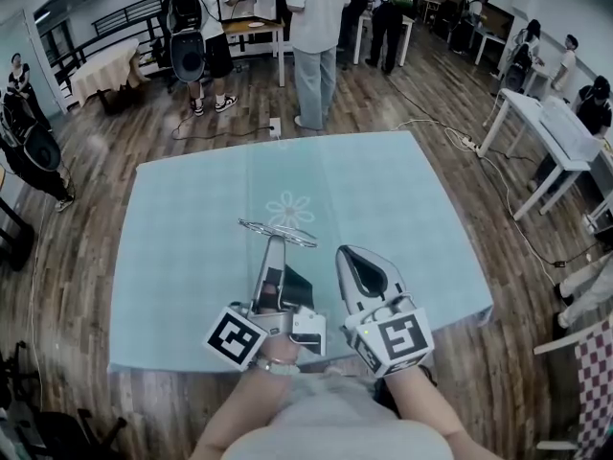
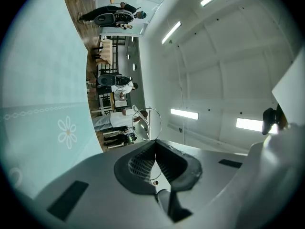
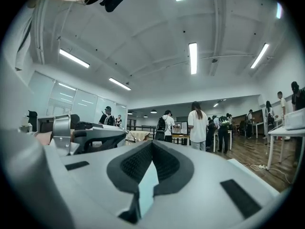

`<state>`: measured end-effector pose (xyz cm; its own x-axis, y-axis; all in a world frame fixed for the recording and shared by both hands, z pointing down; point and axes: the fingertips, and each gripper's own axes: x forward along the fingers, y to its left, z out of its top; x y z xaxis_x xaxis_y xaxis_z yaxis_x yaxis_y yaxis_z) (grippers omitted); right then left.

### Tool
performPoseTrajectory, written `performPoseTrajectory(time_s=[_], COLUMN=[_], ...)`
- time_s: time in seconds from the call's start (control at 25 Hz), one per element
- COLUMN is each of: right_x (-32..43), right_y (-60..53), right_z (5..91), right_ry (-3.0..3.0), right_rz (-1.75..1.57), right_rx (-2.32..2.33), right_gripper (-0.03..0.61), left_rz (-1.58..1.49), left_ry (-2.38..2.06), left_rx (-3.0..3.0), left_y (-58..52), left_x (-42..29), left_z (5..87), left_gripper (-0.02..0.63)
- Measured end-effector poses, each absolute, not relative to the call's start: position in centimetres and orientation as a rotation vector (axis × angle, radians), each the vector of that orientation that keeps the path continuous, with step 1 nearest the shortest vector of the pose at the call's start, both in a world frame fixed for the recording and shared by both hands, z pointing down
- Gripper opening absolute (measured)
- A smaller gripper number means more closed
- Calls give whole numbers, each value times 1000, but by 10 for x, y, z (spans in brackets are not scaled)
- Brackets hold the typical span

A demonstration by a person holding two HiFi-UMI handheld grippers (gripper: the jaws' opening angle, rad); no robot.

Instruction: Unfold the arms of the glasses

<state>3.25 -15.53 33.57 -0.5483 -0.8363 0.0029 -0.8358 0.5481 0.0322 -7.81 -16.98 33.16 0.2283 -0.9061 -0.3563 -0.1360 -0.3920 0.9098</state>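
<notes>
We see the left gripper tilted upward, jaws pressed together on the thin wire frame of the glasses, lenses just beyond the jaw tips, above the blue tablecloth, right gripper alongside, jaws closed tight, nothing between them.

A table is standing on a wooden floor, and a pale blue-green cloth is lying directly on it, covering the whole top. A white daisy motif is showing on the cloth just ahead of the left gripper, and ahead-left of the right gripper.
</notes>
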Motion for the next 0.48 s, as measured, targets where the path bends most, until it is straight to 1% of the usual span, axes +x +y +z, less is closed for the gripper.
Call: performPoseTrajectory(time_s=[0.24, 0.48], right_x=[29, 29], right_y=[-158, -162], right_z=[337, 341], right_ry=[-2776, -2781], right_rz=[-23, -6], right_rx=[1476, 1468], right_gripper=[8, 8], left_rz=[-1195, -1084], left_ry=[-944, -858], left_rx=[1732, 1770], left_y=[-173, -179], left_x=[-78, -68], left_z=[333, 338], left_gripper=[9, 9])
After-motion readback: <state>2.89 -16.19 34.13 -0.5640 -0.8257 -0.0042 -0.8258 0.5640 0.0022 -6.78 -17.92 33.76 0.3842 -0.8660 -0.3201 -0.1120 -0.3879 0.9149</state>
